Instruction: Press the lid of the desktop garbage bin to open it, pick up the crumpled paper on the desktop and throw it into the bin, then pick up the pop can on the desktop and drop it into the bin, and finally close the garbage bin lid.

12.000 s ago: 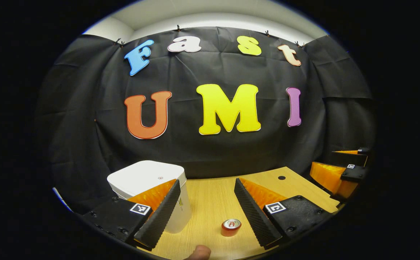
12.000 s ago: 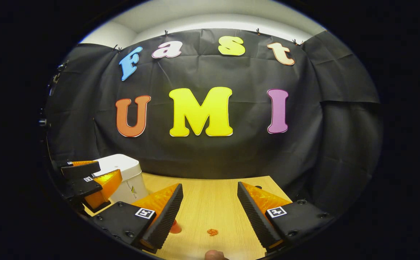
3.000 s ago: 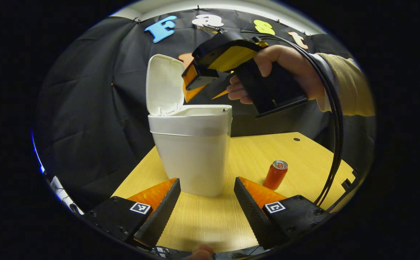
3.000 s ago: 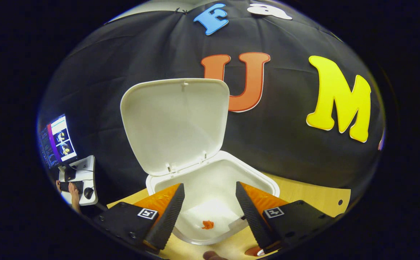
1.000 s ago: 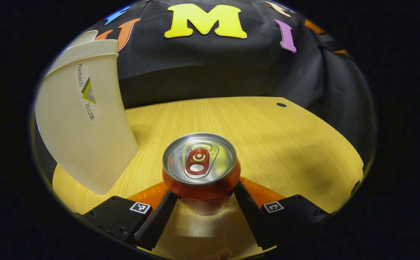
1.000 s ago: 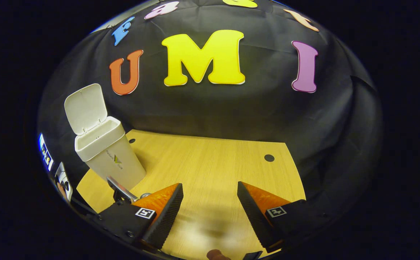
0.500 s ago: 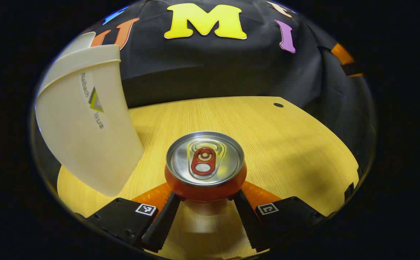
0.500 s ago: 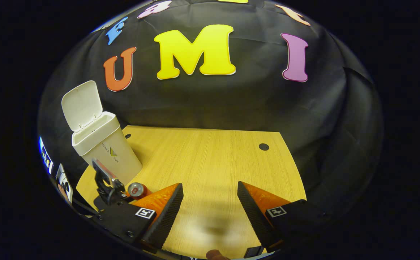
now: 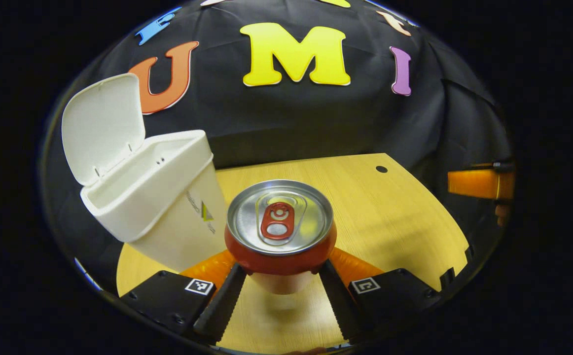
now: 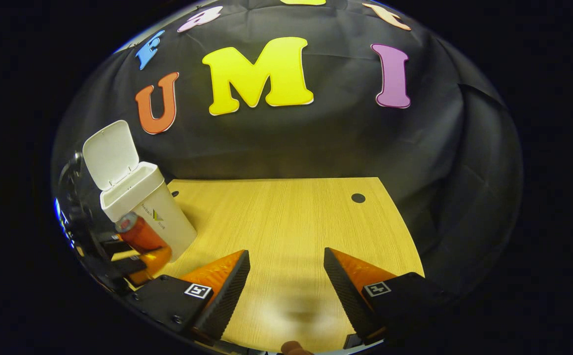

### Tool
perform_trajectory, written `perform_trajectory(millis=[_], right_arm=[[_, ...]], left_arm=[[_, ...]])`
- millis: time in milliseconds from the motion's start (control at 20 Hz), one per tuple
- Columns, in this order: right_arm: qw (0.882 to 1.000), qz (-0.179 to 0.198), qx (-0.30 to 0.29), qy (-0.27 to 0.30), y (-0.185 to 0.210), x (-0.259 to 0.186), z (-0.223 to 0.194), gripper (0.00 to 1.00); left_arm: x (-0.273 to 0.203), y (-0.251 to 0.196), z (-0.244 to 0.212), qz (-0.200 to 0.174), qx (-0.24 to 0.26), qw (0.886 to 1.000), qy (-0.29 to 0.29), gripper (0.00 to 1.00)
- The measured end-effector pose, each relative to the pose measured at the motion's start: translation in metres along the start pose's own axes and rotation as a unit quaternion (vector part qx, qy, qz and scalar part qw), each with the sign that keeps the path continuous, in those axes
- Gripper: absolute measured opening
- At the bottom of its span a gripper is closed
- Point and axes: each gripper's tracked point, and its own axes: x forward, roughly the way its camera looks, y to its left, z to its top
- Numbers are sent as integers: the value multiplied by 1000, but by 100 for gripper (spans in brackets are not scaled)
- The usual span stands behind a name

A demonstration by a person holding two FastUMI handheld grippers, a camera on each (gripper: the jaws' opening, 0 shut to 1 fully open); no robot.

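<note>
My left gripper (image 9: pixel 281 270) is shut on the red pop can (image 9: pixel 280 231), which hangs upright above the wooden desktop (image 9: pixel 395 217) with its silver top facing the camera. The white garbage bin (image 9: pixel 158 202) stands just left of the can, its lid (image 9: pixel 100 123) tipped up and open. In the right gripper view the can (image 10: pixel 137 231) sits in the left gripper (image 10: pixel 136 259) right beside the bin (image 10: pixel 148 207), about level with its rim. My right gripper (image 10: pixel 286 256) is open over the desktop (image 10: pixel 286 212), nothing between its fingers.
The booth's black cloth wall rises behind the desktop. A round cable hole (image 10: pixel 358 197) sits near the desktop's far right corner. The right gripper (image 9: pixel 479 183) shows at the far right edge of the left gripper view, off the desktop's side.
The left gripper has risen with the can, lifting it off the desktop to about the bin's rim height; the bin's open top and lid have come into view. The right gripper has barely moved.
</note>
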Motion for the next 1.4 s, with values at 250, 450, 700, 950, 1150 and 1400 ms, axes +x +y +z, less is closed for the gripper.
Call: perform_trajectory(millis=[250,450,700,950,1150,1400], right_arm=[[1000,15,24,-13,-1,12,20,94],[999,28,22,-13,5,18,28,95],[999,36,21,7,21,27,17,95],[999,38,-13,13,34,27,13,96],[999,41,-9,23,42,27,5,94],[998,45,-23,24,45,25,1,96]], left_arm=[[-28,47,60,33,-28,999,-2,86],[-28,98,91,73,-55,996,-1,85],[-9,167,105,138,-59,989,-2,86],[20,207,98,163,-83,983,12,86],[36,217,84,160,-112,980,27,87],[34,206,86,142,-126,982,16,88]])
